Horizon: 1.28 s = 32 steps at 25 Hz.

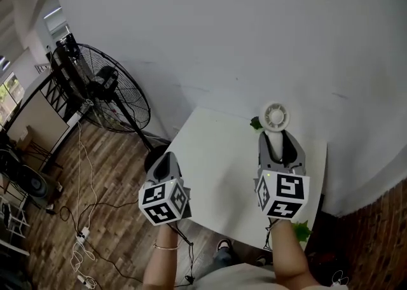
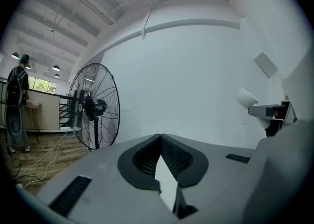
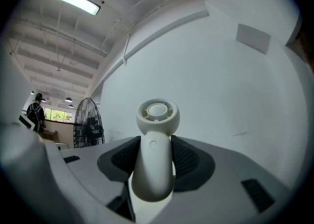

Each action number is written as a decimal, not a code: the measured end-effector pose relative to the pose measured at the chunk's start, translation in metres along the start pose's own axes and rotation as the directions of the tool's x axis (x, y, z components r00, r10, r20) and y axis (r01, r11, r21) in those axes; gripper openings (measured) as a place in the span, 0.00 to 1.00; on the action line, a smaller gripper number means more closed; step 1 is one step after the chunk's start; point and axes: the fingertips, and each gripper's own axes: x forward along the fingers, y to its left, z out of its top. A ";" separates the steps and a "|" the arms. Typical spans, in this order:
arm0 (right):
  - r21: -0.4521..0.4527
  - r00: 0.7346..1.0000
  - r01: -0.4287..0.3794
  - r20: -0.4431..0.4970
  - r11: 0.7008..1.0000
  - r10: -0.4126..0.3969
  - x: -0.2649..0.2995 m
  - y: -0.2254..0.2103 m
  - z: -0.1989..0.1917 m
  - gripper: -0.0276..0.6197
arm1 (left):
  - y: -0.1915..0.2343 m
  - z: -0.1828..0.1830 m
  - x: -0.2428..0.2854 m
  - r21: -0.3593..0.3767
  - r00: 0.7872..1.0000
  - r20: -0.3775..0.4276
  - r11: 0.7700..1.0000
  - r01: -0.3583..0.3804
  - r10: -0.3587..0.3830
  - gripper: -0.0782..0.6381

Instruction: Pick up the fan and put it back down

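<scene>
A small white hand-held fan (image 1: 276, 117) with a round head has its handle (image 3: 153, 169) clamped between the jaws of my right gripper (image 1: 278, 137), which is shut on it. The fan points away from me, over the far part of the white table (image 1: 210, 174), and its head (image 3: 157, 115) shows against the white wall. My left gripper (image 1: 163, 160) hangs over the table's left edge with its jaws shut and nothing between them; the tips meet (image 2: 160, 137). From the left gripper view the fan (image 2: 247, 98) appears at the far right.
A large black floor fan (image 1: 105, 88) stands on the wooden floor left of the table, close to the wall. Cables (image 1: 79, 219) trail across the floor. Green leaves (image 1: 255, 123) lie at the table's far edge and by my right wrist (image 1: 300, 230). A person (image 2: 17, 105) stands far left.
</scene>
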 end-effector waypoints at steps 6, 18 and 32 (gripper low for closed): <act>0.004 0.998 0.004 -0.062 1.000 -0.004 0.018 0.013 -0.029 0.34 | 0.034 -0.021 0.007 -0.015 0.998 -0.044 0.999 -0.038 0.037 0.13; 0.008 0.947 0.124 -0.298 0.992 -0.116 0.011 0.005 -0.133 0.34 | 0.045 -0.113 0.045 -0.010 0.965 -0.257 0.998 0.056 -0.057 0.13; 0.049 0.800 0.240 -0.575 0.970 -0.169 -0.031 -0.005 -0.281 0.34 | 0.046 -0.227 0.073 0.011 0.877 -0.468 0.991 0.131 -0.111 0.13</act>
